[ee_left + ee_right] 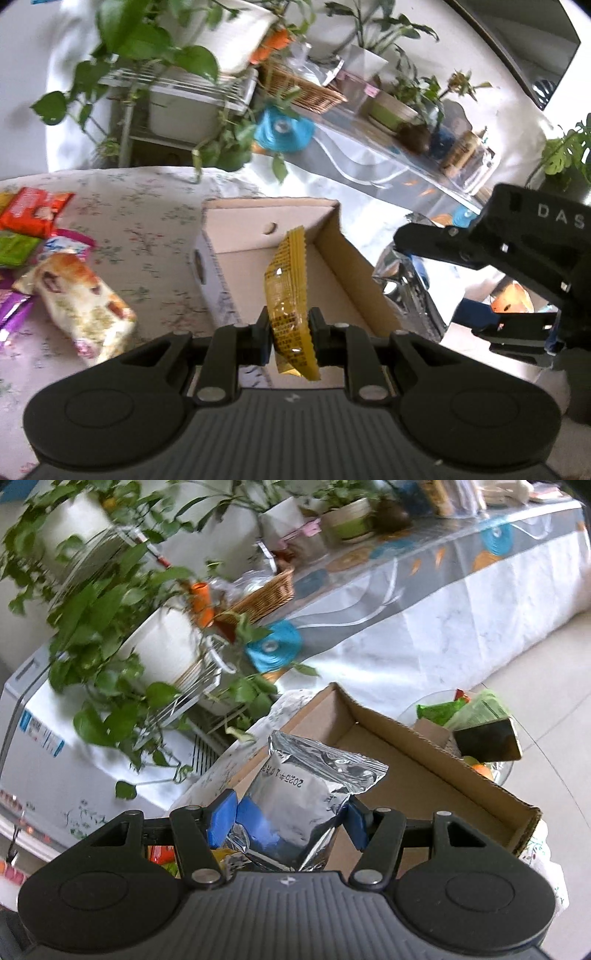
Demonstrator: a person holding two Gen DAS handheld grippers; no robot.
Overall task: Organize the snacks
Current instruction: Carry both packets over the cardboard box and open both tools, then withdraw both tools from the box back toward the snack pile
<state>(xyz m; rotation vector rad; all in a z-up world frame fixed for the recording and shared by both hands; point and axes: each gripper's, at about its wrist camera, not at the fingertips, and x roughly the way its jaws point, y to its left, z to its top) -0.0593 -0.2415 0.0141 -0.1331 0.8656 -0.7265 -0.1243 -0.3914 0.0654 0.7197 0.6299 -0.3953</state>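
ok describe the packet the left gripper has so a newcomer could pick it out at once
Start at the open cardboard box on the floral tablecloth. Just above its near end, the left gripper is shut on a flat yellow packet, held on edge. It is plain yellow with dark print and a crimped edge, unlike the silver foil bag in the right gripper.

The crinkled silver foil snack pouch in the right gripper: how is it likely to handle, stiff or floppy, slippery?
The crinkled silver foil snack pouch probably flexes rather than holds shape: its top seal is creased and bent. The glossy film looks slippery, so the right gripper, clamped across its puffed body, could lose it if loosened. It seems light for its size, likely mostly air.
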